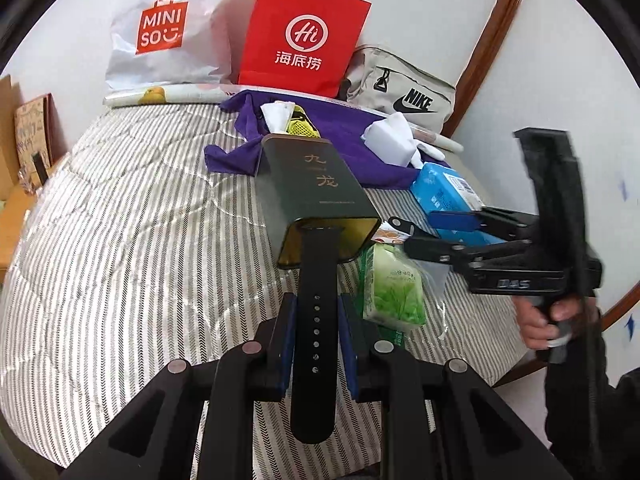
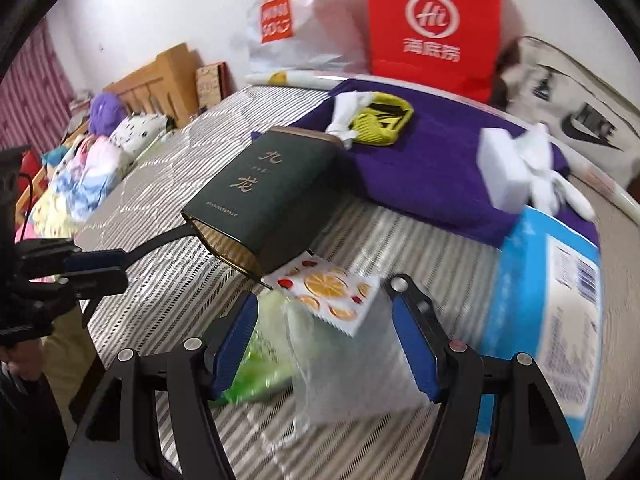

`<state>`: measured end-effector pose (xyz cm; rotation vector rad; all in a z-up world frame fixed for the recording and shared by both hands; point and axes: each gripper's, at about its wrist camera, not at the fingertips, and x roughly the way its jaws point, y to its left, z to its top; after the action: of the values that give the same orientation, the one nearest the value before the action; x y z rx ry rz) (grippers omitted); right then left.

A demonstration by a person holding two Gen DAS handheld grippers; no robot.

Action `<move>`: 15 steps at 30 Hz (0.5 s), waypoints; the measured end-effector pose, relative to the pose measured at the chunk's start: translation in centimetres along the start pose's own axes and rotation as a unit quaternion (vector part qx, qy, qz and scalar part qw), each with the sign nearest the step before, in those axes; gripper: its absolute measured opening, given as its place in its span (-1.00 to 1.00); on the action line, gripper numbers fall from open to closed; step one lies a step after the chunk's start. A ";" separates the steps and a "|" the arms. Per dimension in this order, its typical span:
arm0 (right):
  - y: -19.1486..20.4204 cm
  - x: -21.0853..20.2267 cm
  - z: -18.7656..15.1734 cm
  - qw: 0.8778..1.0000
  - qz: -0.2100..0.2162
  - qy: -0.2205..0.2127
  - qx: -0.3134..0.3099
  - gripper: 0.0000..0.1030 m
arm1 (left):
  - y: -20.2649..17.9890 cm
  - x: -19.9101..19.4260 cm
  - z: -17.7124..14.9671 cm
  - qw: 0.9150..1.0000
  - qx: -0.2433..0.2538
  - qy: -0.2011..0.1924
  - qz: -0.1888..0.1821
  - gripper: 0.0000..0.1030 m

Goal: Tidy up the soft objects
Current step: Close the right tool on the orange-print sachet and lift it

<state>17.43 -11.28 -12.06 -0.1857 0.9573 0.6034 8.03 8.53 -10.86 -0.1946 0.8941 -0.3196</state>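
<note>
Even daylight, fisheye warp, motion blur

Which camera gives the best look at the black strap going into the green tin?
The left wrist view: the black strap, clamped in the left gripper, enters the green tin. The right wrist view shows only a thin bit.

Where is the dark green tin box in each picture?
Left wrist view: the tin is in the middle, lying open-end toward the camera, with the black strap going into it.
Right wrist view: the tin is left of centre, above the fruit sticker sheet.
Shared landmark: the red bag behind it.
</note>
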 end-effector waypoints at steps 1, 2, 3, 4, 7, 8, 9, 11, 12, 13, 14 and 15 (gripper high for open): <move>0.1 0.7 0.2 1.000 0.001 0.007 -0.004 0.36 | 0.1 0.1 0.0 1.000 -0.002 0.001 -0.002 -0.62; 0.2 1.3 0.3 1.000 0.002 0.013 -0.008 0.36 | 0.2 0.1 0.0 1.000 -0.004 0.002 -0.004 -0.62; 0.3 1.7 0.4 1.000 0.004 0.016 -0.012 0.36 | 0.3 0.2 -0.1 1.000 -0.006 0.003 -0.008 -0.62; 0.3 2.1 0.4 1.000 0.004 0.019 -0.014 0.35 | 0.4 0.3 -0.2 1.000 -0.008 0.004 -0.009 -0.62; 0.2 3.6 0.5 0.999 0.003 0.030 -0.018 0.34 | 1.0 0.9 -0.5 1.000 -0.018 0.013 -0.019 -0.62; -0.1 3.8 0.5 1.000 0.011 0.025 -0.010 0.30 | 1.2 1.0 -0.6 0.999 -0.021 0.014 -0.020 -0.62; -0.3 3.7 0.6 1.000 0.013 0.022 -0.007 0.23 | 1.3 1.2 -0.8 0.999 -0.025 0.017 -0.021 -0.62; -0.8 3.4 0.5 0.999 0.026 0.020 -0.003 -0.22 | 1.6 1.6 -1.0 0.999 -0.032 0.021 -0.023 -0.62; -0.9 3.1 0.5 0.999 0.039 0.022 0.000 -0.34 | 1.7 1.7 -1.1 0.999 -0.035 0.023 -0.024 -0.62; -0.9 2.9 0.5 0.998 0.053 0.023 0.004 -0.52 | 1.7 1.8 -1.2 0.999 -0.036 0.024 -0.026 -0.62; -1.0 2.5 0.6 0.998 0.059 0.022 0.006 -0.58 | 1.7 1.9 -1.2 0.999 -0.037 0.024 -0.027 -0.62; -0.8 2.1 0.6 0.998 0.053 0.019 0.001 -0.58 | 1.7 1.9 -1.2 0.999 -0.038 0.025 -0.027 -0.62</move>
<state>19.20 -10.86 -13.56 -0.1453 1.0089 0.6973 8.55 9.44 -13.52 -0.2830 0.9516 -0.3421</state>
